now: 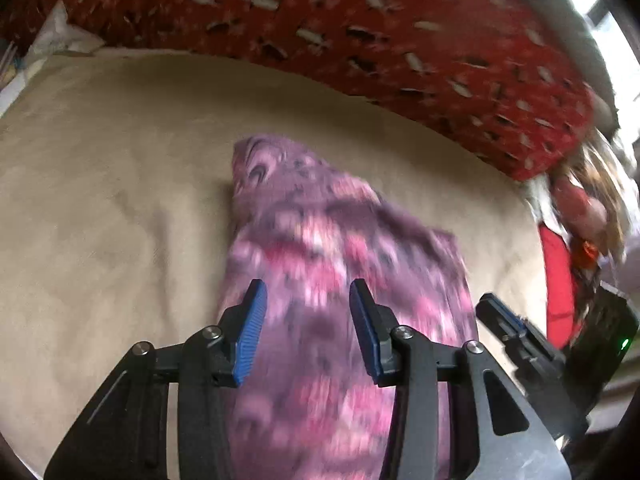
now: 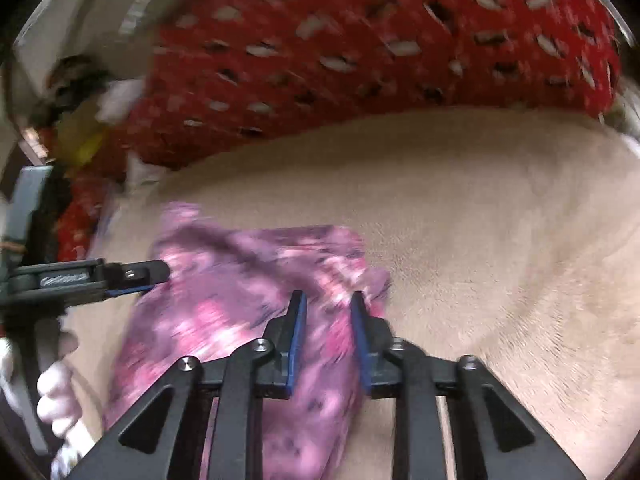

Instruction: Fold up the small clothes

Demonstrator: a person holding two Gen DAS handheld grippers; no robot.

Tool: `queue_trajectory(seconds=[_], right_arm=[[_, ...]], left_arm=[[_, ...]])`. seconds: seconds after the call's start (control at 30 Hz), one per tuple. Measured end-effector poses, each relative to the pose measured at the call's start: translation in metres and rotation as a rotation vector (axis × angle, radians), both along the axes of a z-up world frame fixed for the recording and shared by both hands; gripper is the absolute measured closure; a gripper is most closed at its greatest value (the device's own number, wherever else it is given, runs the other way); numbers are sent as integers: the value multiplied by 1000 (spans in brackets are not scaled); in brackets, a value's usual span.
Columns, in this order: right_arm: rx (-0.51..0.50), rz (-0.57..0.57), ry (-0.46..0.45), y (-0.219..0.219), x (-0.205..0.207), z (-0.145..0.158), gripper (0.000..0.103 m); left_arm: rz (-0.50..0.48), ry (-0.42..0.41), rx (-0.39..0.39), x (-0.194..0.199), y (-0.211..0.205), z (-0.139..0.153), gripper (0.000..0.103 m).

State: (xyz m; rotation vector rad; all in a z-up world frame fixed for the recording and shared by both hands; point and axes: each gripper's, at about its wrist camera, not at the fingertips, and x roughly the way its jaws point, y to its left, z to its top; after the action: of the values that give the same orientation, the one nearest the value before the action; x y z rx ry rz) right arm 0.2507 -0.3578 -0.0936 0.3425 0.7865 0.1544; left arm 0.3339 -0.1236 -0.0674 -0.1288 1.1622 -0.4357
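A wide beige blanket (image 1: 120, 168) covers the surface we work over; it looks soft and bed-like, and it fills most of both wrist views. Behind it runs a long red patterned cover (image 1: 360, 32) with pale and dark flecks, lying along the far edge of the blanket.

The task's thing, a small purple-and-pink floral garment (image 1: 320, 248), lies on the blanket near the middle of our reach. In the left wrist view it stretches from a rounded far end down toward us, passing under and between the blue pads. In the right wrist view the same garment (image 2: 224, 304) spreads to the left and runs down under our right tool. Both views are blurred, so we cannot read its folds or edges.

At the right margin of the left view sits a doll-like figure with long hair and a red outfit (image 1: 576, 216), just off the blanket's edge.

Our left tool (image 1: 306, 332) stands partly open, its jaws apart with floral cloth showing in the gap; the pads do not press on it. Our right tool (image 2: 328, 340) is narrower, also partly open, with cloth seen between the pads; whether they pinch any we cannot tell. A gloved white hand (image 2: 56, 392) shows low at the left.
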Motion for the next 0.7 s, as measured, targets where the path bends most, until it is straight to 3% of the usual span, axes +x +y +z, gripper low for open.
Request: queue_trajectory(seconds=[0.07, 0.1, 0.17, 0.2, 0.23, 0.33, 0.4, 0.5, 0.6, 0.7], right_arm=[[38, 57, -52, 6, -27, 5, 77], [44, 71, -60, 9, -38, 2, 77], [-24, 76, 10, 18, -45, -20, 81], [-89, 73, 70, 23, -42, -35, 81], [-99, 67, 52, 23, -48, -39, 81], [-43, 11, 52, 16, -66, -21, 76], [-10, 37, 24, 16, -83, -12, 75], [4, 57, 38, 22, -105, -19, 75], [-50, 55, 146, 31, -111, -49, 76], [-11, 5, 129, 25, -129, -39, 72]], left_arm=[[4, -11, -2, -21, 6, -2, 45], [17, -11, 5, -35, 11, -11, 45], [14, 23, 70, -44, 6, -34, 42], [15, 38, 67, -48, 6, -41, 41], [30, 39, 54, -51, 8, -40, 41], [39, 15, 53, -71, 15, -22, 42], [33, -30, 62, -91, 18, -13, 42], [17, -24, 109, -109, 11, -26, 41], [32, 7, 140, -115, 7, -46, 31], [43, 28, 123, -123, 11, -42, 31]])
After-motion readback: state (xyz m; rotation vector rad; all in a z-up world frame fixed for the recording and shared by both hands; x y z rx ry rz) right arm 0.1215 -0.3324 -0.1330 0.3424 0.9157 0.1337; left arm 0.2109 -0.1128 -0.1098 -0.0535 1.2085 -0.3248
